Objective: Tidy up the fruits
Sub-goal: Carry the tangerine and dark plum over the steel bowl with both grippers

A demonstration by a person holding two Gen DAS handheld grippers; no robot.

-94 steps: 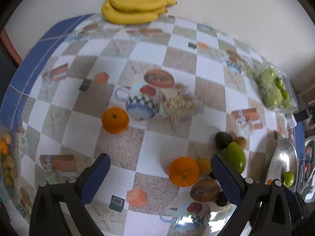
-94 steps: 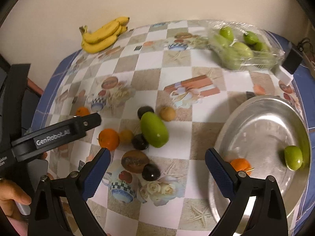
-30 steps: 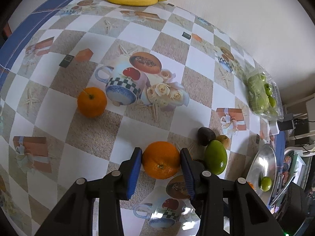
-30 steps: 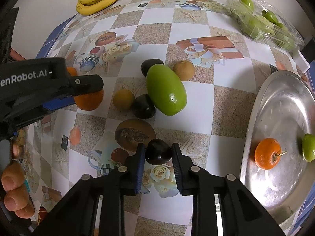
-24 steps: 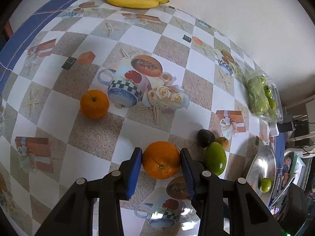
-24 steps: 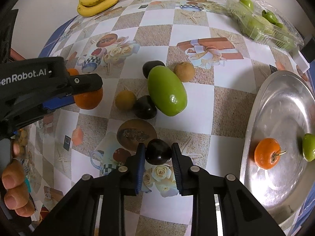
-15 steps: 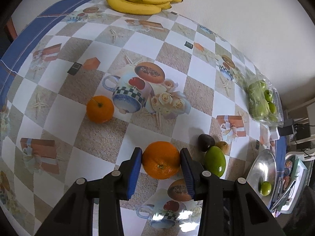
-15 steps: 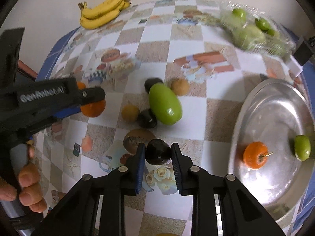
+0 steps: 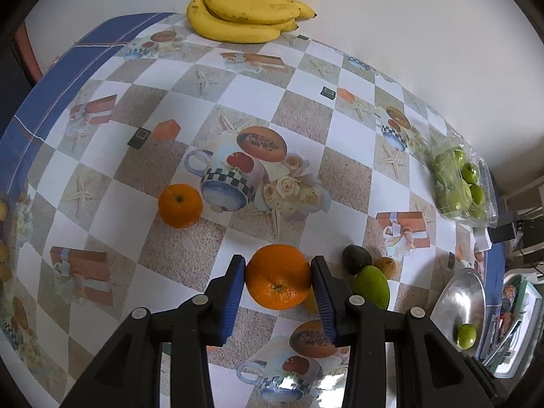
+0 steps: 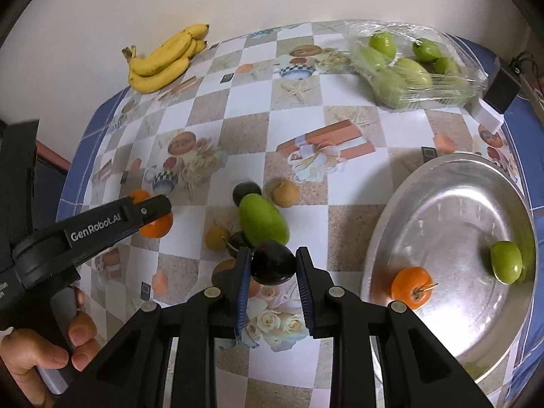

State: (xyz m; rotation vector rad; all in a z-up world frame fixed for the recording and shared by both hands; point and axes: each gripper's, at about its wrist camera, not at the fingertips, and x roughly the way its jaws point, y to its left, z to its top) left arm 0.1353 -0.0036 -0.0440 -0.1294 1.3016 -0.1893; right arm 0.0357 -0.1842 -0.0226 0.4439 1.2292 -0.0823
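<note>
Orange fruit, the large orange [image 9: 278, 277], sits clamped between the blue pads of the left tongs [image 9: 277, 284] at lower centre of the left wrist view, both pads pressing its sides. A smaller orange [image 9: 180, 205] lies on the checked tabletop [image 9: 346, 142] to the upper left of the tongs, well apart from them. To the right of the tongs lie a dark fruit [image 9: 356, 259], a green mango [image 9: 371, 287] and a small brown fruit [image 9: 387, 266], close together. Bananas [image 9: 244, 17] rest at the top edge against the wall.

In the right wrist view the right tongs [image 10: 273, 270] are clamped on a dark plum [image 10: 273, 267] at lower centre; it appears lifted clear of the tabletop, though the angle leaves this uncertain. Just above the tongs lies the green mango [image 10: 263, 224], with another dark fruit [image 10: 246, 190] and the brown fruit [image 10: 285, 193] beyond it. A metal tray [image 10: 442, 204] fills the right side, well apart from the tongs, holding a small orange fruit with a stem [image 10: 411, 287] and a green fruit [image 10: 506, 261]. A clear bag of green fruit [image 10: 404, 68] lies at upper right. The left tongs [image 10: 149, 209], held by a hand [image 10: 44, 353], enter from the left edge.
</note>
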